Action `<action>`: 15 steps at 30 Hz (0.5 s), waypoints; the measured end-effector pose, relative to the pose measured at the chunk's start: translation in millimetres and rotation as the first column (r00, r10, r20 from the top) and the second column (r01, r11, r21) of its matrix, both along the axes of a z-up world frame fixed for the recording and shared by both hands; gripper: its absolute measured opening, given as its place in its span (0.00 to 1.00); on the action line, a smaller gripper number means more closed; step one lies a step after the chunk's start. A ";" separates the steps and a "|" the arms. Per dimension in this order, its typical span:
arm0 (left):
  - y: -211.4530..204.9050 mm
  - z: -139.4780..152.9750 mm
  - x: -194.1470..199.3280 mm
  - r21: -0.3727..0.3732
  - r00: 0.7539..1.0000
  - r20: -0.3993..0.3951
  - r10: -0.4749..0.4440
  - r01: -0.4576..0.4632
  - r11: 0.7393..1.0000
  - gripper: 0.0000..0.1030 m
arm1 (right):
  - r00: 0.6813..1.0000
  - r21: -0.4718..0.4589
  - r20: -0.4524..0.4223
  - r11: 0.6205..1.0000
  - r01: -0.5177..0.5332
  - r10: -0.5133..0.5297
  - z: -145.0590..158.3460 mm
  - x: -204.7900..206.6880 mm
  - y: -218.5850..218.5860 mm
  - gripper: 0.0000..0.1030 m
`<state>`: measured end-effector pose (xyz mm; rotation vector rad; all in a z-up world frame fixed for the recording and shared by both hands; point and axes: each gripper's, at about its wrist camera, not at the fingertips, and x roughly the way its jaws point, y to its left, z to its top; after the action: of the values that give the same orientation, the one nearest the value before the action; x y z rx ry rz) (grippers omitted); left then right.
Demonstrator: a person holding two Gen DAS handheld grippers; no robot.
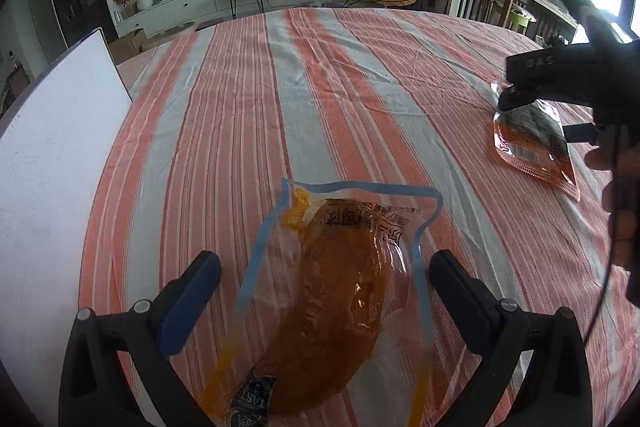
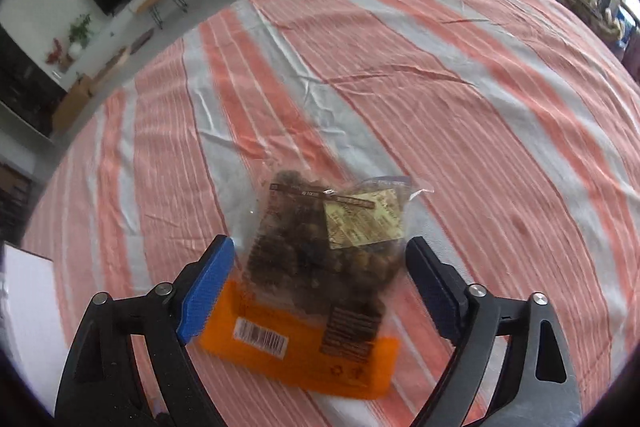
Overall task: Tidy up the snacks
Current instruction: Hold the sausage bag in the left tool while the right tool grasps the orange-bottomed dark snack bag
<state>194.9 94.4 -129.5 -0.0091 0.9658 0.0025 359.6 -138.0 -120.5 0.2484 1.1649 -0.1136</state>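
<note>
Two snack packets lie flat on the striped tablecloth, well apart from each other. Your left gripper has its fingers spread wide on both sides of the clear bread packet, without touching it. Your right gripper is also spread apart around the orange snack bag, and its blue left finger is just beside the bag's edge; a white board stands at the table's left side.
</note>
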 end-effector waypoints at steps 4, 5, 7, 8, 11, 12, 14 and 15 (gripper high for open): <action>-1.0 0.3 -0.7 0.000 1.000 0.000 0.001 -0.001 1.000 1.00 | 0.997 -0.159 0.064 0.987 -0.034 0.044 -10.2 -3.2 31.1 0.96; -0.8 0.4 -0.6 0.000 1.000 0.000 0.001 -0.001 1.000 1.00 | 0.995 -0.154 0.093 0.988 -0.032 0.047 -10.2 -8.4 28.8 0.96; -1.0 0.3 -0.6 0.000 1.000 0.000 0.001 -0.001 1.000 1.00 | 0.989 -0.147 0.125 0.987 -0.059 0.078 -9.5 -18.1 24.7 0.96; -0.9 0.2 -0.5 0.000 1.000 0.000 0.000 0.000 1.000 1.00 | 0.987 -0.155 0.130 0.985 -0.073 0.093 -10.4 -21.3 22.7 0.95; -1.2 0.3 -0.6 0.000 1.000 0.000 0.000 0.000 1.000 1.00 | 0.982 -0.176 0.129 0.977 -0.117 0.141 -10.3 -30.3 14.7 0.92; -1.1 0.2 -0.5 0.000 1.000 0.000 0.000 0.000 1.000 1.00 | 0.979 -0.177 0.120 0.974 -0.140 0.162 -9.7 -33.2 13.4 0.89; -1.1 0.2 -0.5 0.000 1.000 0.000 0.000 0.000 1.000 1.00 | 0.974 -0.173 0.122 0.970 -0.170 0.193 -8.0 -35.7 10.5 0.76; -1.0 0.2 -0.4 0.000 1.000 0.000 0.000 0.000 1.000 1.00 | 0.972 -0.143 0.137 0.975 -0.169 0.189 -6.0 -41.1 4.8 0.72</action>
<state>194.5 93.4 -129.3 -0.0094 0.9656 0.0028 318.5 -133.2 -126.5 0.0345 1.0207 -0.0108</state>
